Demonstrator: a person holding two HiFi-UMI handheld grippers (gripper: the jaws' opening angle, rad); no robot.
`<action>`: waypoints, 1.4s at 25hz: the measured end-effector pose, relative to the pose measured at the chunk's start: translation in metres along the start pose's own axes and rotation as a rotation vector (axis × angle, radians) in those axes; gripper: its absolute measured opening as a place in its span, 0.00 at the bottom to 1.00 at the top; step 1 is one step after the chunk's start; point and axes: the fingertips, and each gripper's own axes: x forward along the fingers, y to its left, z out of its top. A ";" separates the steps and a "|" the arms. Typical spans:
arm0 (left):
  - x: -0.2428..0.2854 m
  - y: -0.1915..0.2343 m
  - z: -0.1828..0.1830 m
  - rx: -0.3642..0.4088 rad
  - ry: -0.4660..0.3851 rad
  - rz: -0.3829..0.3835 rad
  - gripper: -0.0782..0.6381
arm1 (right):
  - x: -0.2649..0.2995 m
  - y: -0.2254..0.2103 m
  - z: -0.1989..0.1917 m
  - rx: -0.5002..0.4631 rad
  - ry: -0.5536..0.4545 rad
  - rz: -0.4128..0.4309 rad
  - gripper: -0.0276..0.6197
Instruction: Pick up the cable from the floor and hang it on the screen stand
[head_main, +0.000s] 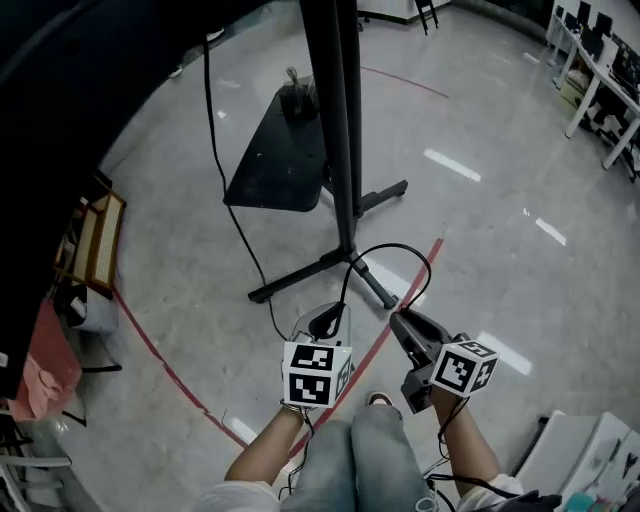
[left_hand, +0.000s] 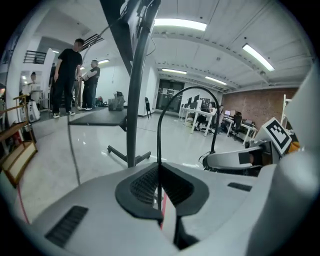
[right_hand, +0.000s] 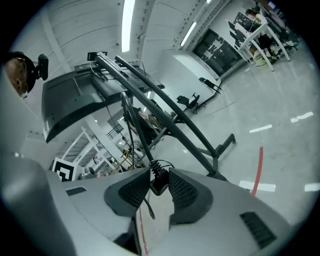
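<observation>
The black cable (head_main: 392, 247) arcs in a loop above the floor between my two grippers, in front of the black screen stand (head_main: 340, 120). My left gripper (head_main: 328, 322) is shut on the thin cable (left_hand: 159, 135), which rises straight up from its pads (left_hand: 145, 182). To its right, my right gripper (head_main: 402, 322) grips the cable's black plug (right_hand: 161, 176) between its pads, with the cord running up toward the stand's pole (right_hand: 165, 107). The left gripper view shows the stand's pole (left_hand: 135, 100) and the right gripper (left_hand: 235, 159) beside it.
A second black cable (head_main: 225, 190) hangs from the screen to the floor left of the stand's legs (head_main: 300, 275). Red tape (head_main: 150, 345) crosses the floor. A wooden frame (head_main: 95, 240) stands at the left, desks (head_main: 600, 70) at the far right. People (left_hand: 67, 75) stand in the distance.
</observation>
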 end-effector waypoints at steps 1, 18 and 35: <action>-0.016 -0.004 0.015 -0.017 0.005 0.007 0.13 | -0.007 0.020 0.015 0.001 0.002 0.004 0.24; -0.288 -0.059 0.163 -0.105 -0.041 0.079 0.13 | -0.116 0.302 0.133 -0.073 0.021 0.094 0.24; -0.464 -0.014 0.198 -0.239 -0.282 0.351 0.13 | -0.109 0.491 0.120 -0.274 0.171 0.428 0.24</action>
